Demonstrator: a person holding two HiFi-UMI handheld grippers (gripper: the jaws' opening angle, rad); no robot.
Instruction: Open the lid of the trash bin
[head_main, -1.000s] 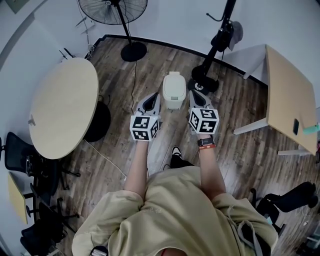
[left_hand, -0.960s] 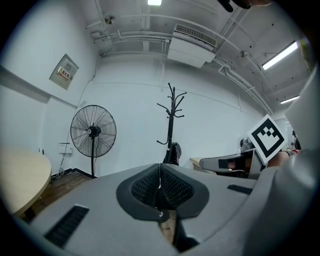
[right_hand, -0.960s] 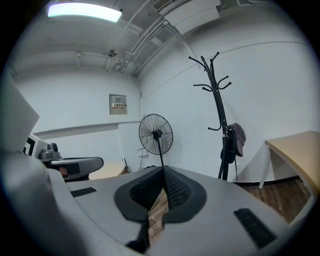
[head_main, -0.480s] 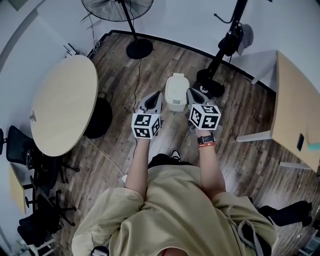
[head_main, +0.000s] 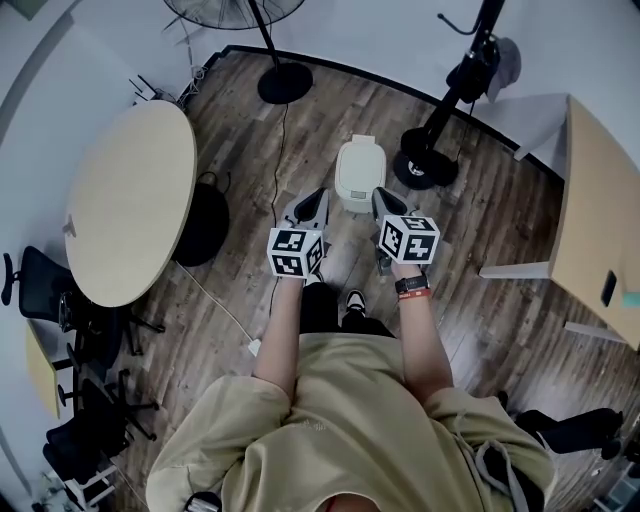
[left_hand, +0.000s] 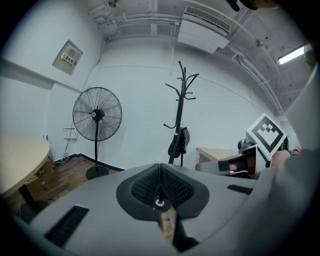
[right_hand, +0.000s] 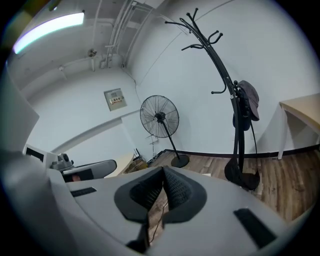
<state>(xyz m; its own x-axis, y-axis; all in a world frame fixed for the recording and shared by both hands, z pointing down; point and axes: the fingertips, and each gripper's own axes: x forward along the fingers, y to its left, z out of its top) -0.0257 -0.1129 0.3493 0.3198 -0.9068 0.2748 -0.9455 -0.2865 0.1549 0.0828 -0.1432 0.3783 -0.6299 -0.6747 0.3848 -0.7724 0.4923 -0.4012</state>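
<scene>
The trash bin (head_main: 358, 172) is seen in smooth white plastic. The floor (head_main: 480, 330) is laid in matt grey-brown wood planks. The left gripper (left_hand: 160, 170) is moulded in matt grey plastic, its pads (left_hand: 177, 187) finely ribbed and black.

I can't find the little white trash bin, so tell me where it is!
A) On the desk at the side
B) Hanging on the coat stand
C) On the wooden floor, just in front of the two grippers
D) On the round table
C: the head view shows the trash bin standing on the wooden floor, just ahead of the left gripper and the right gripper.
</scene>
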